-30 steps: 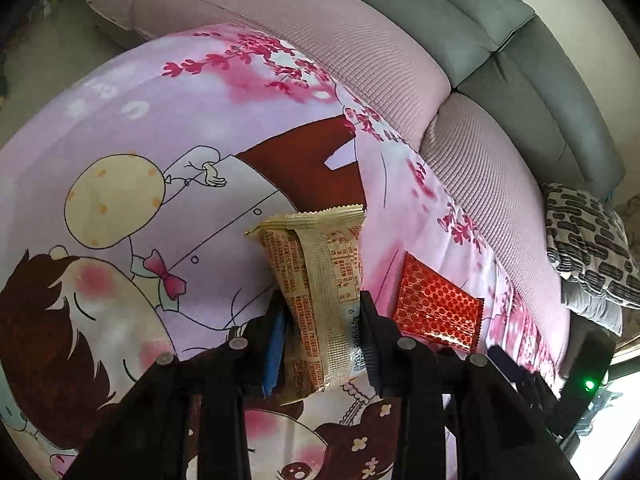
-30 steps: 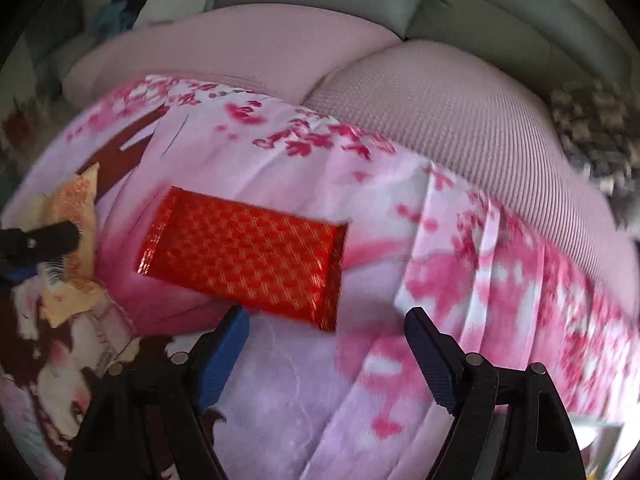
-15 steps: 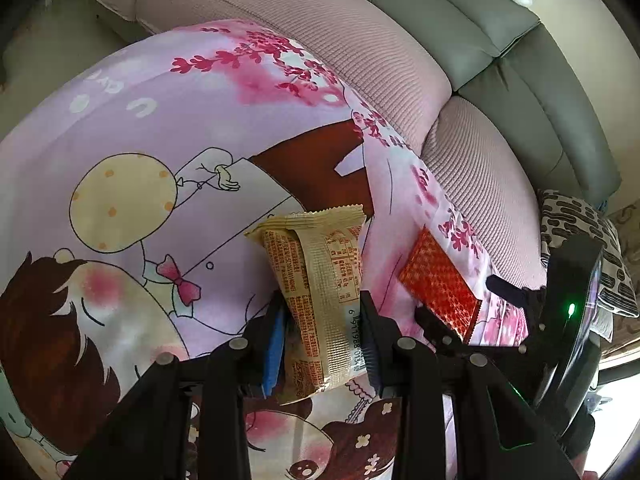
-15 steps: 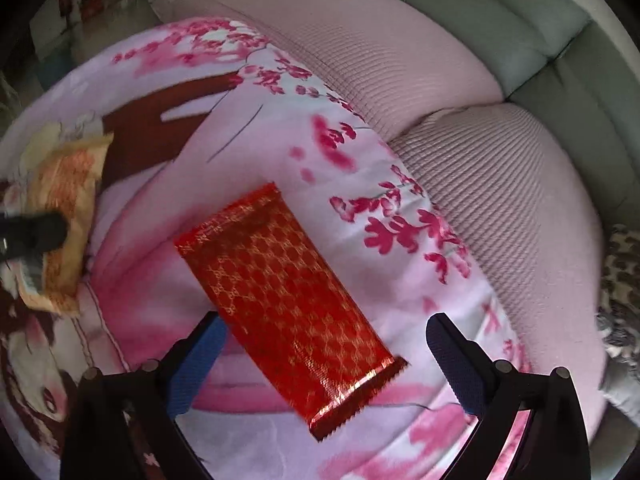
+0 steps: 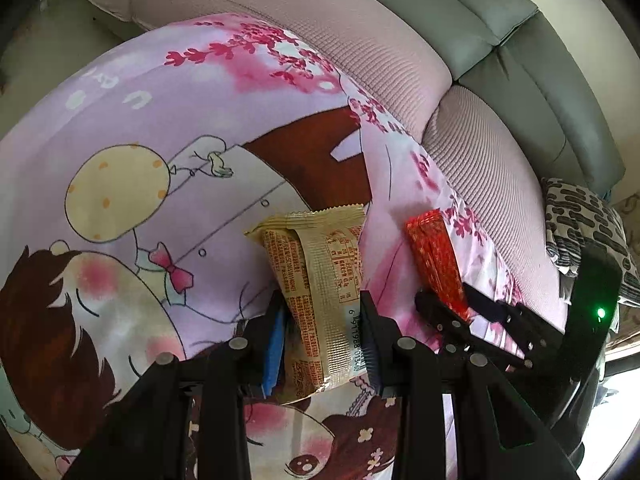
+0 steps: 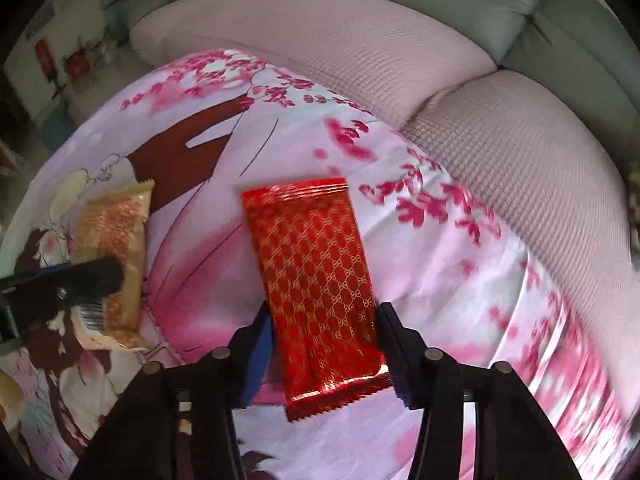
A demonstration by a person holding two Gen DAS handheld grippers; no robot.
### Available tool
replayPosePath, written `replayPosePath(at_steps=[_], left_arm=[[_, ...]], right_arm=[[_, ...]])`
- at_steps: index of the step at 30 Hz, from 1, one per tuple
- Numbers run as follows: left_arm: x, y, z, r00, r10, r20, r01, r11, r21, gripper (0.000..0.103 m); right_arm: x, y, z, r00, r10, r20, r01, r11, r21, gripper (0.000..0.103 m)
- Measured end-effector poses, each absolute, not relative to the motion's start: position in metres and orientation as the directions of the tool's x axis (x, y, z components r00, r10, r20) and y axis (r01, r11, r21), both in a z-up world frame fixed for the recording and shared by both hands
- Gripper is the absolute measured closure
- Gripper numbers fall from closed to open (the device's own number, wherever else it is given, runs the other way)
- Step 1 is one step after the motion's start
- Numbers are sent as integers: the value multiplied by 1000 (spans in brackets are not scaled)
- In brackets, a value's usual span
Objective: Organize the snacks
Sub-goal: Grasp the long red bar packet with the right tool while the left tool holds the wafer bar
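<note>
My left gripper [image 5: 322, 304] is shut on a beige-gold snack packet [image 5: 316, 264], which sticks out forward from between its blue pads over the cartoon sheet. The same packet [image 6: 112, 232] shows at the left of the right wrist view, under a left finger [image 6: 80, 280]. A red packet with a gold pattern [image 6: 316, 264] runs lengthwise between the fingers of my right gripper [image 6: 324, 320]. Its jaws are closing, and both pads touch the packet's long edges. In the left wrist view the red packet [image 5: 434, 248] rises narrow from the right gripper [image 5: 456, 300].
A pink and lilac cartoon-print sheet [image 5: 160, 120] covers the seat in front. Behind it lie ribbed pink cushions [image 5: 320, 32] and the grey sofa back [image 5: 480, 12]. A black-and-white patterned cushion [image 5: 580, 216] sits at the right. Floor and household clutter [image 6: 60, 64] show at far left.
The right gripper swung round until the red packet lay lengthwise between its fingers, then its wide jaws came in onto the packet's edges. The left gripper kept still with the beige packet.
</note>
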State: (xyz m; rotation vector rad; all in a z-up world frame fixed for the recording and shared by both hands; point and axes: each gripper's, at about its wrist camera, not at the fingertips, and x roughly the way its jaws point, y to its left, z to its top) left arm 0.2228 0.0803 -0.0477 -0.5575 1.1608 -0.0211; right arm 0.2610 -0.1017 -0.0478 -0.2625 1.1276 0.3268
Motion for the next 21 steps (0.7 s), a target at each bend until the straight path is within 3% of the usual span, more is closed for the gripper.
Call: replayPosePath(at_steps=[11, 14, 15, 21], left_arm=[[202, 50, -29, 391, -306, -868, -187, 897, -400, 67], [188, 33, -16, 400, -332, -854, -132, 901, -413, 67], [184, 28, -12, 403, -340, -850, -114, 902, -415, 67], [154, 1, 3, 399, -396, -827, -40, 894, -447, 67]], right_arm=[[163, -137, -27, 494, 210, -844, -130, 977, 168, 56], [125, -151, -13, 536, 216, -816, -55, 974, 221, 67], [117, -153, -11, 550, 221, -806, -46, 971, 235, 79], [81, -178, -9, 564, 204, -800, 4, 968, 250, 80]])
